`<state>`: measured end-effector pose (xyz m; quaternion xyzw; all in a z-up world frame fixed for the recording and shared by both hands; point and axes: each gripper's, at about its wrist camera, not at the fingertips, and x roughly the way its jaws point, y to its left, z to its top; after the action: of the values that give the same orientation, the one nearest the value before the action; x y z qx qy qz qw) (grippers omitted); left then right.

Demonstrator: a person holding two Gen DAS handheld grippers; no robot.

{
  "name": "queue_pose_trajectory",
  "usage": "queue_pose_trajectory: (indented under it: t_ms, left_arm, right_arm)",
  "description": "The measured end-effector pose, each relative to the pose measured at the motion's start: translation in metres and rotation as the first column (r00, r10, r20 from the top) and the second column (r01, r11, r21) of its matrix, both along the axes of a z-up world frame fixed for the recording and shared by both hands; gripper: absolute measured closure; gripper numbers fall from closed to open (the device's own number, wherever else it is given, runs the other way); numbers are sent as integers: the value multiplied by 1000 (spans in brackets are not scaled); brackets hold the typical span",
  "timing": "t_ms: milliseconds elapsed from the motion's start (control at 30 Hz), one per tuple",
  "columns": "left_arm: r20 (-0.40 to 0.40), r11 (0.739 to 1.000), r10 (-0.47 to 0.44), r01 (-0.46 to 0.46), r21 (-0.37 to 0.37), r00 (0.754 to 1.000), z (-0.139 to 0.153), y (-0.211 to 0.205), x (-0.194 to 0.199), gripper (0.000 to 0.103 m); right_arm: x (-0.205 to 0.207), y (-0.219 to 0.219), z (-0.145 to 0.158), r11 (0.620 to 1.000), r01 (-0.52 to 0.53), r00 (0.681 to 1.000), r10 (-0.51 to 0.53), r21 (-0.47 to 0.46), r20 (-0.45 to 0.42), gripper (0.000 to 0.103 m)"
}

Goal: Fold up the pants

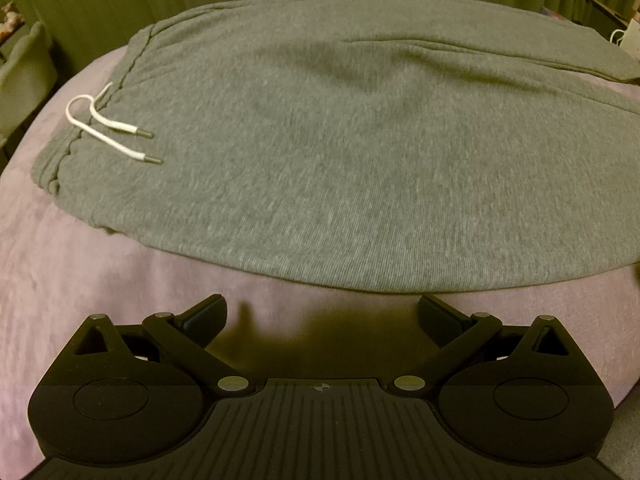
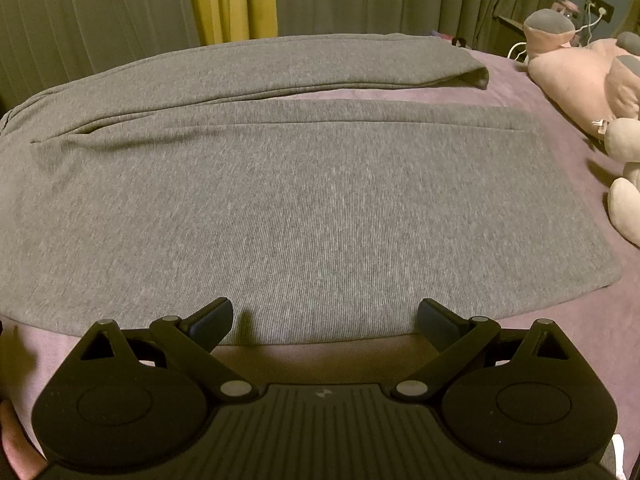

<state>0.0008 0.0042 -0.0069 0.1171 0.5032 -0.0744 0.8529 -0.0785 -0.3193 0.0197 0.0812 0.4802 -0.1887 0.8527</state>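
Grey sweatpants (image 1: 320, 152) lie flat on a purple bedspread (image 1: 80, 280), waistband at the left with a white drawstring (image 1: 108, 128). In the right wrist view the two legs (image 2: 304, 208) run to the right; the far leg (image 2: 320, 64) lies apart from the near one, cuffs at the right. My left gripper (image 1: 322, 316) is open and empty, just short of the pants' near edge. My right gripper (image 2: 324, 320) is open and empty, its fingertips (image 2: 212, 318) over the near edge of the near leg.
Pink and cream plush toys (image 2: 592, 80) lie at the right side of the bed. Grey and yellow curtains (image 2: 232, 0) hang behind the bed. A grey bin (image 1: 24, 76) stands at the far left.
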Motion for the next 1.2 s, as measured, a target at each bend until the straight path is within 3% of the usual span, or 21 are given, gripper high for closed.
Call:
queue_pose_trajectory:
  t_ms: [1200]
  left_arm:
    - [-15,1000,3,-3,0,1000,0,0,1,0]
  right_arm:
    - [-1,0,-1,1000,0,1000,0,-5,-3,4]
